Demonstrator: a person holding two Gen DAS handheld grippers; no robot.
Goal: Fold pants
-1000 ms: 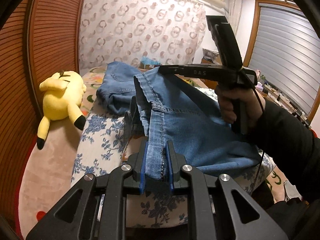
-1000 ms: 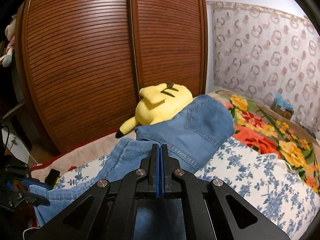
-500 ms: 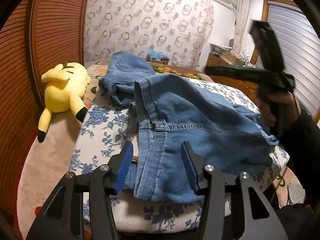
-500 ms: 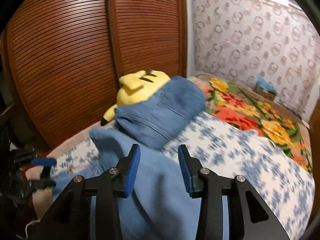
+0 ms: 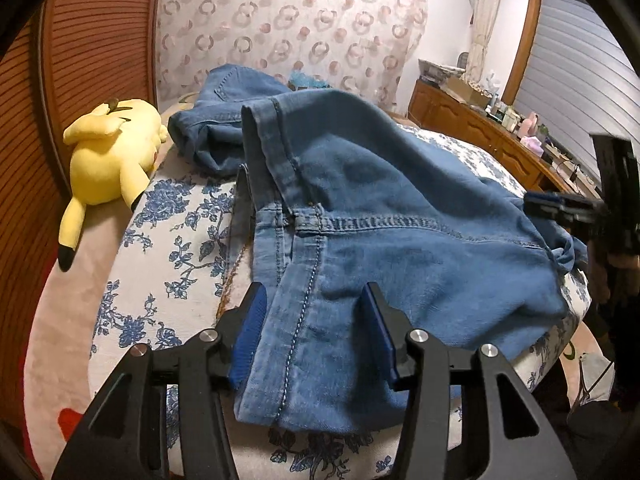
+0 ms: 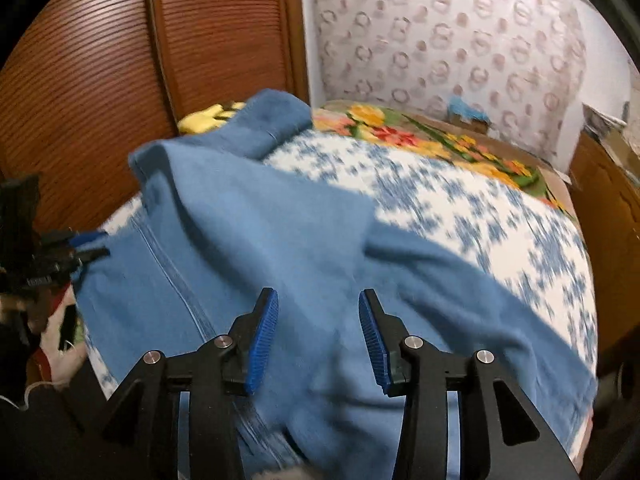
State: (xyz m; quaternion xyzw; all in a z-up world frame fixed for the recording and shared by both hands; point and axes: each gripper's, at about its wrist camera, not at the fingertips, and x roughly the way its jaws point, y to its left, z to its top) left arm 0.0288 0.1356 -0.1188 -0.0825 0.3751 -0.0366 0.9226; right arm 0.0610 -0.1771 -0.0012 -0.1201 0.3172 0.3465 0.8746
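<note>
Left wrist: jeans (image 5: 360,216) on floral bedspread (image 5: 168,248).

the left tool (image 5: 314,334) was a matte black frame of angular, cut-out arms, each arm carrying round silver screw heads and ending in a blue ribbed pad (image 5: 249,338). the right tool (image 6: 318,336) had the same build: black arms with triangular openings, silver screws and blue ribbed pads (image 6: 262,340). seen from the side in the left wrist view, the right tool showed a black pistol-style handle with a tall black block above it, gripped by a hand (image 5: 608,276) in a dark sleeve.
</note>
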